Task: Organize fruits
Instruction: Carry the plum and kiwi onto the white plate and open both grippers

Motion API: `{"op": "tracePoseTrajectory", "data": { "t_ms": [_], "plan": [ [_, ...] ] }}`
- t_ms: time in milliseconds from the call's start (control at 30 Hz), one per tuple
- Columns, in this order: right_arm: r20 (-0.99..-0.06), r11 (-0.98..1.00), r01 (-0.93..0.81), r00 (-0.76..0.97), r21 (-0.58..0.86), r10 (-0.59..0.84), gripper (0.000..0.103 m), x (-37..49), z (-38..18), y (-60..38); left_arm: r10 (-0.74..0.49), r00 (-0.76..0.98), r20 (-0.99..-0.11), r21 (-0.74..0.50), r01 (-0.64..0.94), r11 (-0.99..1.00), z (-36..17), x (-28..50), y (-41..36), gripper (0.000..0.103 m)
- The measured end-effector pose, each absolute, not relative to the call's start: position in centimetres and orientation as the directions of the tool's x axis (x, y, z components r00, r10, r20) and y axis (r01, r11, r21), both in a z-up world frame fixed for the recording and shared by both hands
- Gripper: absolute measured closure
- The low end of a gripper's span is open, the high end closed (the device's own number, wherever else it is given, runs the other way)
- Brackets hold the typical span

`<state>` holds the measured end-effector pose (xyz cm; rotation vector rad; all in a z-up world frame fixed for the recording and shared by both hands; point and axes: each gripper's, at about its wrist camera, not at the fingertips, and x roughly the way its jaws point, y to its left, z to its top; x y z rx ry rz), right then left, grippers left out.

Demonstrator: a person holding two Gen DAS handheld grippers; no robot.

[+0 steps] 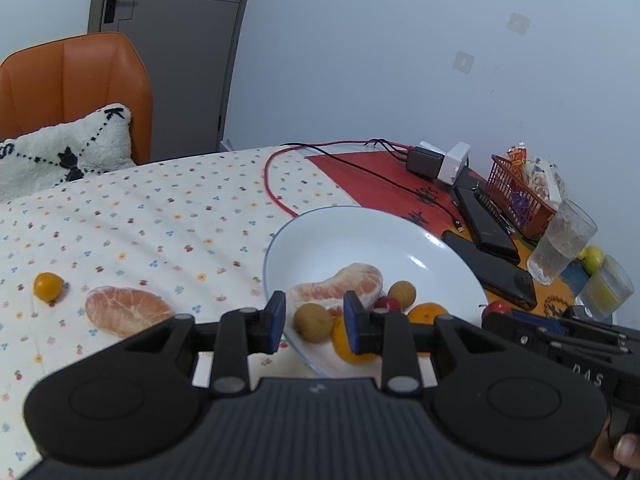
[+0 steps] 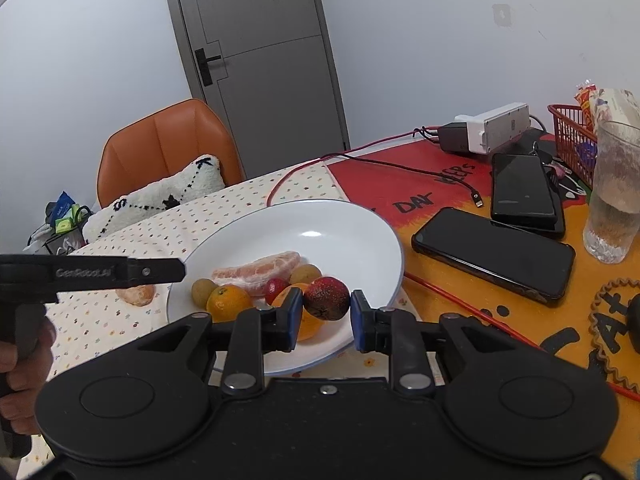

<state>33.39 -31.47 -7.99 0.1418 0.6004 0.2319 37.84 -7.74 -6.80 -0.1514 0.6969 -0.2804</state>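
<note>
The right gripper (image 2: 326,314) is closed on a dark red round fruit (image 2: 326,298), which is pinched between its two blue pads above the near edge of a white plate (image 2: 352,224). The left gripper (image 1: 315,320) is held over the near left rim of the same plate; its jaws stand a little apart and nothing is gripped between them — a small brown-green fruit (image 1: 313,322) is merely seen through the gap, lying in the plate beyond.

Gathered in the near part of the plate are a peeled citrus segment (image 2: 260,270), a small orange (image 2: 229,303), a second brown-green fruit (image 1: 402,293) and a small red fruit (image 2: 276,288). Left of the plate, on a white dotted tablecloth (image 1: 140,220), another peeled citrus segment (image 1: 126,310) is found, and further left a small orange fruit (image 1: 48,286) lies alone.

To the right of the plate two black phones (image 2: 494,254) are laid on a red and orange mat, with a clear glass (image 2: 612,188) beside them. At the far right a red basket (image 2: 568,138) and a white power strip (image 2: 502,122) are set — a red cable (image 1: 272,184) runs from there toward the plate. Beyond the table an orange chair (image 2: 160,148) holding a white cushion (image 2: 160,196) is seen.
</note>
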Motion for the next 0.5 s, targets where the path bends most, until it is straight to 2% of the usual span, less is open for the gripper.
{"op": "tracePoseTrajectory", "data": {
  "t_ms": [67, 167, 233, 500],
  "plan": [
    [-0.541, 0.964, -0.171, 0.801, 0.202, 0.256, 0.079, 33.6, -8.1, -31.5, -0.299, 0.730, -0.615, -0.229, 0.198, 0.953, -6.8, 37.7, -7.4, 0.074],
    [-0.540, 0.965, -0.167, 0.802, 0.203, 0.253, 0.079, 33.8, -8.2, -31.5, -0.283, 0.732, -0.620, -0.216, 0.187, 0.958, -6.7, 37.3, -6.9, 0.068],
    [-0.540, 0.965, -0.165, 0.803, 0.205, 0.252, 0.079, 33.9, -8.2, -31.6, -0.271, 0.739, -0.617, -0.206, 0.181, 0.962, -6.6, 37.0, -6.5, 0.057],
    [-0.540, 0.967, -0.157, 0.806, 0.201, 0.243, 0.079, 34.4, -8.2, -31.6, -0.260, 0.767, -0.587, -0.202, 0.172, 0.964, -5.7, 35.5, -4.5, 0.027]
  ]
}}
